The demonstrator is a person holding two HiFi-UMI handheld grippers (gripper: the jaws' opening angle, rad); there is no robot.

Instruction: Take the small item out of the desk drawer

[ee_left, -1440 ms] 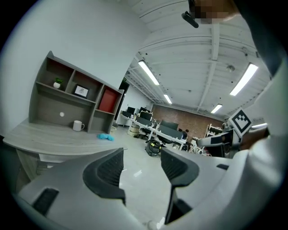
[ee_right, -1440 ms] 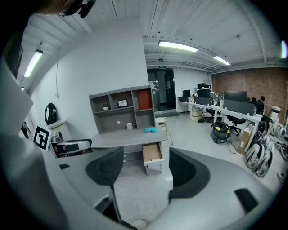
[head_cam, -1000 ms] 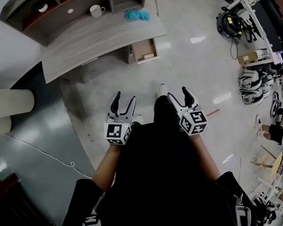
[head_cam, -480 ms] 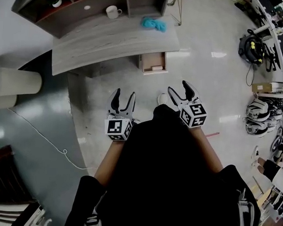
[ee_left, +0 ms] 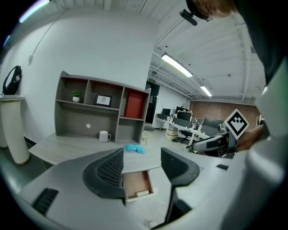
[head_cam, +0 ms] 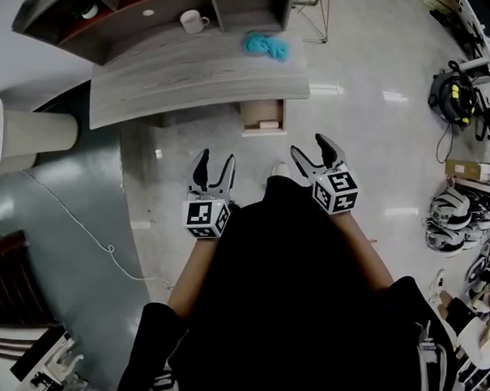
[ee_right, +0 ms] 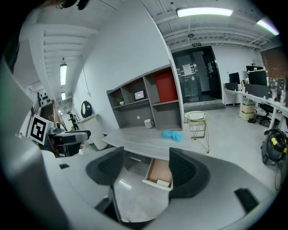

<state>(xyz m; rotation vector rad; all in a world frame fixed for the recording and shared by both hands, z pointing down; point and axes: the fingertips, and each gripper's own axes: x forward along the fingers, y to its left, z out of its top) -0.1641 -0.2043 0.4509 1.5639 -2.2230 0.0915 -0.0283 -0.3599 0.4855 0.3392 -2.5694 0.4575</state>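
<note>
My left gripper and right gripper both hang wide open and empty at the frame's centre, well short of the table. The small item lies pale near the front of the open drawer, just above them. If I reach in steeply, a jaw may clip the drawer's front wall — or push the item deeper.

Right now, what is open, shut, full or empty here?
Light wooden desk drawer: pulled open, holding a small pale item.
Left gripper: open, empty.
Right gripper: open, empty.
White mug: upright on the grey desk.
Crumpled turquoise cloth: lying on the desk.
</note>
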